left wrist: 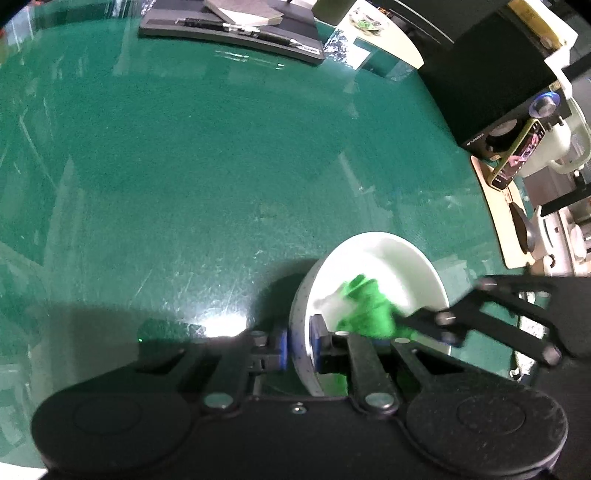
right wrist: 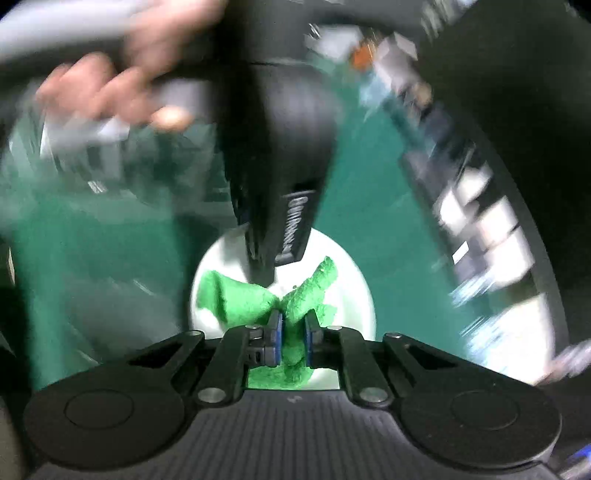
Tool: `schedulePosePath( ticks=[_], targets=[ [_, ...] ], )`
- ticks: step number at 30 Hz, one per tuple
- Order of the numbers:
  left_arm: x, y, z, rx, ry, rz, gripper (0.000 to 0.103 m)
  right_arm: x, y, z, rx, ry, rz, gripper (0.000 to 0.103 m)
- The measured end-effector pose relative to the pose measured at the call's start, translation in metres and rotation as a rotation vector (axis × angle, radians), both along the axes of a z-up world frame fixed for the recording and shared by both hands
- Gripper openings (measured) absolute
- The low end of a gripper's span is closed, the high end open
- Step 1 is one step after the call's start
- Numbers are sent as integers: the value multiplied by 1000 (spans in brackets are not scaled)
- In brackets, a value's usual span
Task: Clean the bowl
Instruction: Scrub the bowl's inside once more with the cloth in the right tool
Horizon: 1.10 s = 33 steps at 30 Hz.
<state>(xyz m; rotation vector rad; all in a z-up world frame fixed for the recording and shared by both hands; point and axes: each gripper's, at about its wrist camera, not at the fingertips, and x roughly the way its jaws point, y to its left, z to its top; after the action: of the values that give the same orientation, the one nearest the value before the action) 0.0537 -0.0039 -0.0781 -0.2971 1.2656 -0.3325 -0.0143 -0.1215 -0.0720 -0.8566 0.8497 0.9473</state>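
The left gripper (left wrist: 300,345) has its 2 blue pads pinched tight on the near rim of the white round ceramic bowl (left wrist: 384,258), 1 pad outside the speckled wall, 1 inside, and the bowl is tipped up on that edge with its open mouth facing the right side of the left wrist view. Under it lies the dark green glossy table top (left wrist: 207,166). The bowl sits low and right of centre in that view, near the table's front.

Over to the right gripper (right wrist: 293,334): its 2 blue pads are squeezed onto a bright green crumpled cloth (right wrist: 236,299), which bulges out above and below the jaws and spreads against the bowl's white inside. From the left wrist view the same cloth is a green blur pressed into the bowl's hollow, with the right gripper's black fingers reaching in from the right.

In the right wrist view the left gripper's black body hangs over the bowl's far rim, and a person's hand (right wrist: 122,92), much blurred, grips its handle at upper left.

At the table's far edge lie a black flat keyboard (left wrist: 236,33), and a black box-shaped speaker (left wrist: 498,81) stands at the right.
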Motion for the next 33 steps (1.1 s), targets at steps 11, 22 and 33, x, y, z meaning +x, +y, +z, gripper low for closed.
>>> schedulePosePath(
  ticks=[11, 22, 33],
  targets=[
    [-8, -19, 8, 110, -83, -82, 17, 28, -4, -4, -96, 7, 4, 14],
    [-14, -29, 11, 179, -124, -122, 20, 41, -6, -6, 18, 30, -87, 16],
    [-18, -35, 12, 227, -151, -146, 21, 38, -11, -3, -75, -29, -36, 17]
  ],
)
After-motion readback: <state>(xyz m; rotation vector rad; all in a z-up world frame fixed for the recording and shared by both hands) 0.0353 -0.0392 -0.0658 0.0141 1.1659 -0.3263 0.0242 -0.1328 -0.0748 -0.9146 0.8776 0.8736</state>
